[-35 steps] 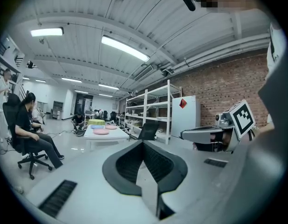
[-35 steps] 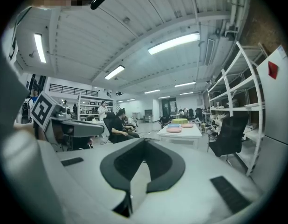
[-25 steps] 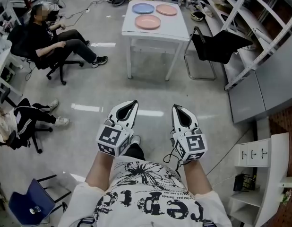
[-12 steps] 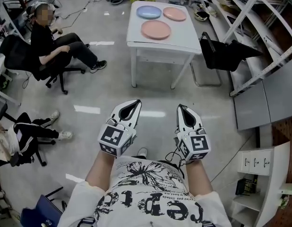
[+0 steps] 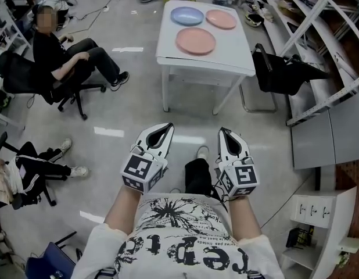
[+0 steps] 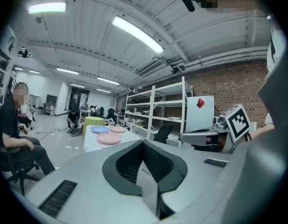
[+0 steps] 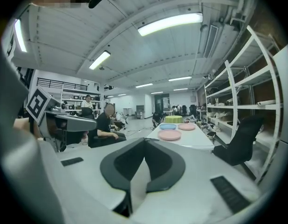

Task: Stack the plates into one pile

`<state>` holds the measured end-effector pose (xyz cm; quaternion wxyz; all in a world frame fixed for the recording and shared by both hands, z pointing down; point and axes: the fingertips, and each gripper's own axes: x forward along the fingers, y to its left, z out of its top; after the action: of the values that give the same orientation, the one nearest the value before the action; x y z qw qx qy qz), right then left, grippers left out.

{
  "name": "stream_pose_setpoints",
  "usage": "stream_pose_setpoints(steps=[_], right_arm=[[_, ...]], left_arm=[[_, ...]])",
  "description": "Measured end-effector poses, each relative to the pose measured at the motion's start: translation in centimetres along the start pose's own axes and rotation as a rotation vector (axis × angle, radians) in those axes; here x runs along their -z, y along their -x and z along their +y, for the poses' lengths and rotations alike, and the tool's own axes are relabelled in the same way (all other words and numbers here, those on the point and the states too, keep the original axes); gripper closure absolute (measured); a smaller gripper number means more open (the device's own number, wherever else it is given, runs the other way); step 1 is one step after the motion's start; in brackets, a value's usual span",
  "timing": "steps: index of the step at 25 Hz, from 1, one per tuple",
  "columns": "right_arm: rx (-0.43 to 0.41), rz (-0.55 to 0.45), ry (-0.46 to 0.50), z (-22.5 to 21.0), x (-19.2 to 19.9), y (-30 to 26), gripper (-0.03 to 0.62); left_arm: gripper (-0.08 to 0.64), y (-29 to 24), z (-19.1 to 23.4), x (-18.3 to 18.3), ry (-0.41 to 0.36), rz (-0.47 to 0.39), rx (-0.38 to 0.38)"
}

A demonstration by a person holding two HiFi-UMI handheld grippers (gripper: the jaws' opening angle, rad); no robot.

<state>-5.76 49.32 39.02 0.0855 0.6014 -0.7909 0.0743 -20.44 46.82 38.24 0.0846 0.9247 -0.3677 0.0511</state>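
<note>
On a white table (image 5: 168, 46) at the far end of a workshop floor, three shallow plates lie apart in a loose triangle: a large pink plate (image 5: 196, 40) nearest the front edge, a blue plate (image 5: 187, 16) behind it to the left and a smaller pink plate (image 5: 221, 19) behind to the right, none yet stacked. They look stiff, smooth and fairly light, likely slick and possibly breakable if dropped, so the raised rim seems the only place to pinch, one jaw above and one beneath. The left gripper (image 5: 163, 130) and the right gripper (image 5: 223, 135) are held side by side at waist height, well short of the table, each with its jaws pressed together and nothing between them. The bare floor between the person and the table is open. A black chair (image 5: 284, 71) stands just beside the table's right side, with white shelving (image 5: 325, 39) beyond it, which could crowd an approach from there. A seated person (image 5: 63, 54) occupies an office chair off to the left, clear of the path.
</note>
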Motion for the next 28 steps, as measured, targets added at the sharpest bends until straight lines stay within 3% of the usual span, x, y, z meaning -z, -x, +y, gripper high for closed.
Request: stream_pose_setpoints(steps=[7,19,28], right_arm=[[-0.068,-0.014,-0.008,-7.6,-1.6,-8.5,0.585],[-0.138,0.017,0.012,-25.5,-6.0,-26.1,0.586],[-0.186,0.048,0.021,-32.0,-7.2,-35.6,0.585]], left_arm=[[0.557,-10.3,3.5,-1.7,-0.003,0.010,-0.061],[0.557,-32.1,11.5,-6.6,0.035,0.031,-0.181],[0.557,-41.3,17.1,-7.4,0.077,0.052,-0.259]])
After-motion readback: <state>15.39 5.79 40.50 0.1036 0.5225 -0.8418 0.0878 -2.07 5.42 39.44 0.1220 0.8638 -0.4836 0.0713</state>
